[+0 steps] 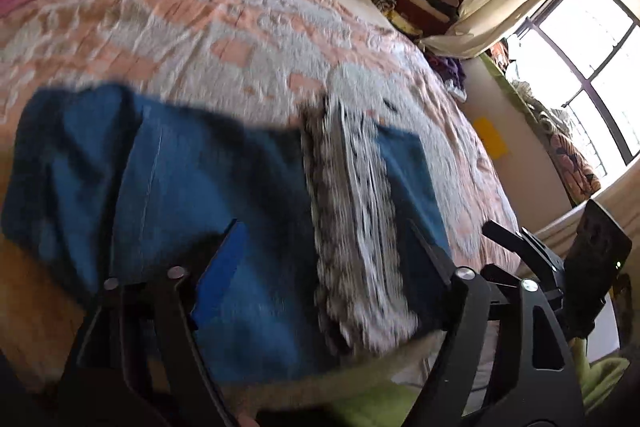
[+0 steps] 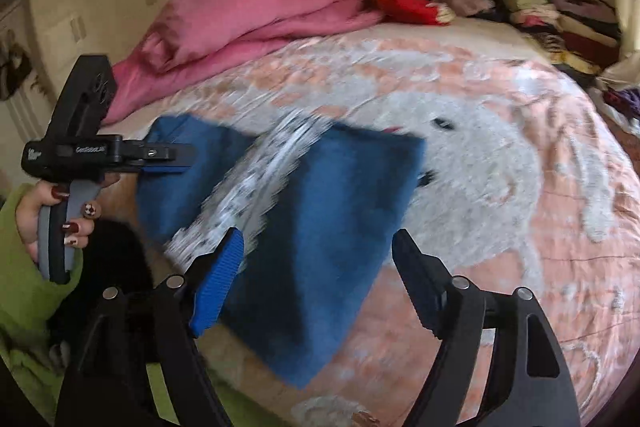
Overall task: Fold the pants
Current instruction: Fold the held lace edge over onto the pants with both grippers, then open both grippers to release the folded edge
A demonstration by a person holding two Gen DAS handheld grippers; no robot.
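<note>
Right wrist view showed my right gripper (image 2: 318, 267) with jaws apart and empty, above the blue pants with a grey patterned side stripe (image 2: 320, 227); my left gripper (image 1: 324, 259) gaped empty too. Pants lay folded near the pink-and-white bedspread's (image 2: 500, 147) front edge. I judged another fold needs a fresh pinch.

My right gripper (image 2: 316, 263) is black, two angled fingers joined by arms with round silver pivot screws; the finger (image 2: 218, 283) nearer my green sleeve (image 2: 24, 291) wears a ribbed blue pad. Above that sleeve my left gripper (image 2: 168, 157) shows side-on: a black block body with pale lettering, a grey and black handle, blue trim under its fingers. My hand (image 2: 60, 223) on that handle has dark red nails, one with a pale checked pattern
</note>
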